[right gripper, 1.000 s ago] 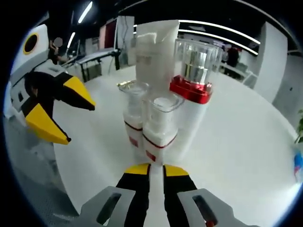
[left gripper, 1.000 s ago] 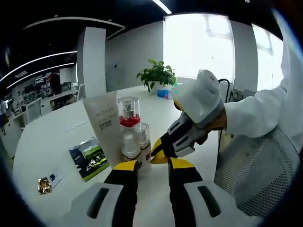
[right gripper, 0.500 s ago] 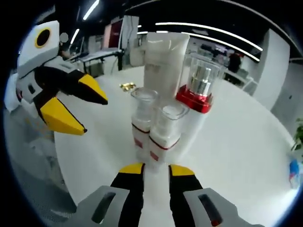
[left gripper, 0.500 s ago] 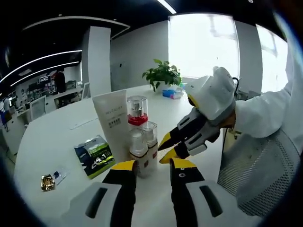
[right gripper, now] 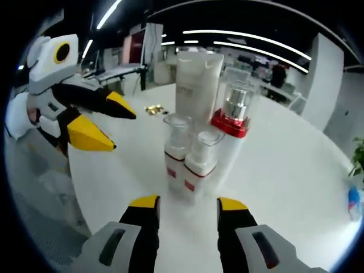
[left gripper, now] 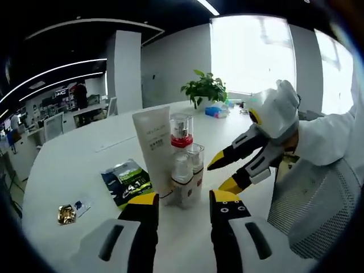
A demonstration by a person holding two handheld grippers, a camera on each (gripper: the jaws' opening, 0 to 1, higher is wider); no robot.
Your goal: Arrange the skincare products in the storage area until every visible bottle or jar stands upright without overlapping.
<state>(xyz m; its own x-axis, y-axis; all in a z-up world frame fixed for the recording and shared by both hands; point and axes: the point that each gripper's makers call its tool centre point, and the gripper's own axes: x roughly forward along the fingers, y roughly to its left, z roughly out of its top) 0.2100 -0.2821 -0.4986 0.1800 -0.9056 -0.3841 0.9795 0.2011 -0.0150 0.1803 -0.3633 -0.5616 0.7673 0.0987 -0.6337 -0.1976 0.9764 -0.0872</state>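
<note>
White table (right gripper: 296,187) carries the upright cluster mid-surface: tall tube (right gripper: 196,85), red-collared bottle (right gripper: 233,122), two small clear-capped bottles (right gripper: 187,151) touching in front. Left gripper (left gripper: 181,200) and right gripper (right gripper: 186,202) hover spread, empty; judged best practice: keep jaws clear of the caps.
</note>
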